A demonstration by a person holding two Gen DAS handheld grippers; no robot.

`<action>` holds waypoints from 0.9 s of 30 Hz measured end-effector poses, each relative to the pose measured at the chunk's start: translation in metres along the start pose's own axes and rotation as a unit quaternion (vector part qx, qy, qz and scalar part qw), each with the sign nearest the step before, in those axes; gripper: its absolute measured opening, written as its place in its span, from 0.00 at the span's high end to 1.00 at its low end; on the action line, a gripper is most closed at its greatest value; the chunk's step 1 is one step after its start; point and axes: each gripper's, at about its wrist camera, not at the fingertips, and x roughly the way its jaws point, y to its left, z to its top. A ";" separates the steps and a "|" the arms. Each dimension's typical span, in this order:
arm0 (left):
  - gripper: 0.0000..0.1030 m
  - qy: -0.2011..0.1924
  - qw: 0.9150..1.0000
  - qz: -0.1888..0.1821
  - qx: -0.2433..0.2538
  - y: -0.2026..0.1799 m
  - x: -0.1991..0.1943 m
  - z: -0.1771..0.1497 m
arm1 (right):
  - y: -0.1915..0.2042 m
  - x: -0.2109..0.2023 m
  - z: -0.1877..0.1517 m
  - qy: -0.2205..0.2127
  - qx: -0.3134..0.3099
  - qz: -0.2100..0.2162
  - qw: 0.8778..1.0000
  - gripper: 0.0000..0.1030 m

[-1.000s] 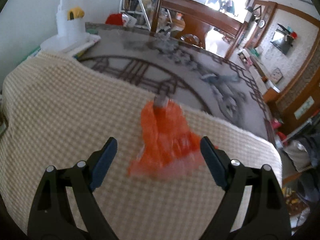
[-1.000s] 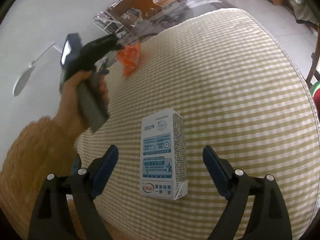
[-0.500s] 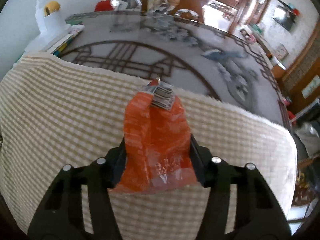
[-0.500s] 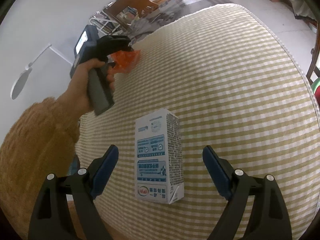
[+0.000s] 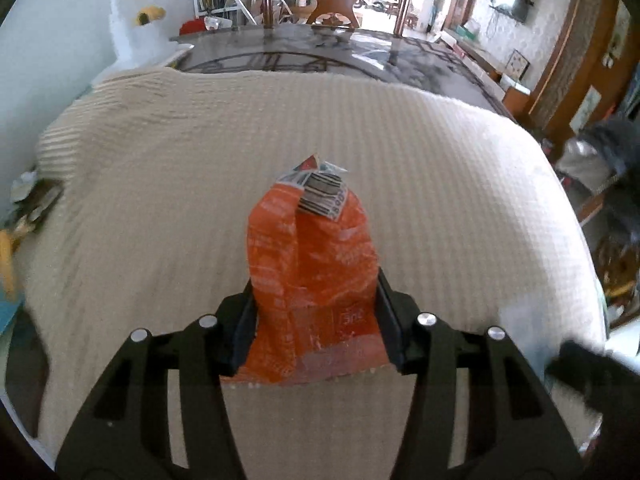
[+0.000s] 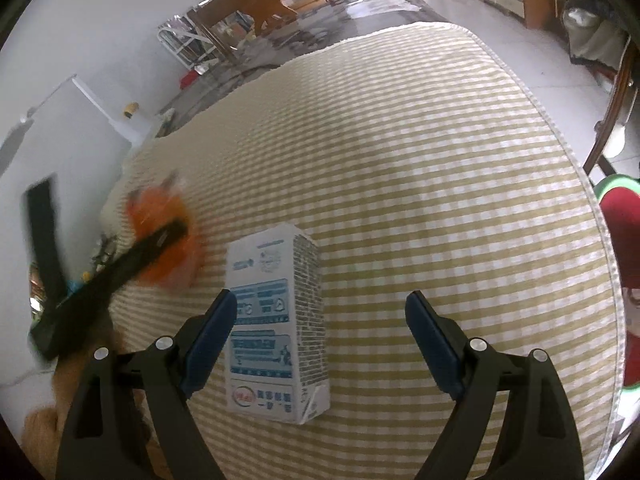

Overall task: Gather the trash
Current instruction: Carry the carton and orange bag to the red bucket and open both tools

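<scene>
**Orange wrapper pinched, milk carton between open jaws**

Nearest the left wrist camera, the left hand-held gripper (image 5: pixel 316 320) has its jaws closing on the orange wrapper (image 5: pixel 312 280), both pads pressed against the sides of the crinkled plastic. The wrapper stands up between them, its barcode tag (image 5: pixel 324 196) flopping at the far tip, lifted over the checked cloth (image 5: pixel 400 160) that covers the tabletop. Beyond the cloth's far edge, a dark glossy tabletop (image 5: pixel 320 48) with a line pattern shows, and behind it wooden furniture and a bright doorway.

In the right wrist view, the right hand-held gripper (image 6: pixel 320 340) is spread wide with nothing gripped. The white and blue milk carton (image 6: pixel 276 324) lies on the cloth between the blue pads, close to the left one; I cannot tell whether that pad touches it, while the right pad stands well clear. Farther left, blurred, the other gripper carries the orange wrapper just beside the carton's far corner, above the cloth's left edge.
</scene>
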 end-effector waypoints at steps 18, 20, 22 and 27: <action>0.51 -0.064 0.998 -0.018 -0.022 0.009 -0.051 -0.041 | 0.030 -0.002 -0.015 -0.028 -0.064 -0.017 0.997 0.19; 0.51 -0.066 0.997 -0.021 -0.023 0.010 -0.051 -0.040 | 0.032 0.002 -0.016 -0.022 -0.068 -0.016 0.997 0.19; 0.51 -0.069 0.997 -0.024 -0.023 0.010 -0.053 -0.040 | 0.036 0.005 -0.016 -0.019 -0.075 -0.020 0.997 0.19; 0.51 -0.075 0.997 -0.019 -0.015 0.006 -0.056 -0.041 | 0.040 0.010 -0.018 -0.009 -0.088 -0.030 0.996 0.19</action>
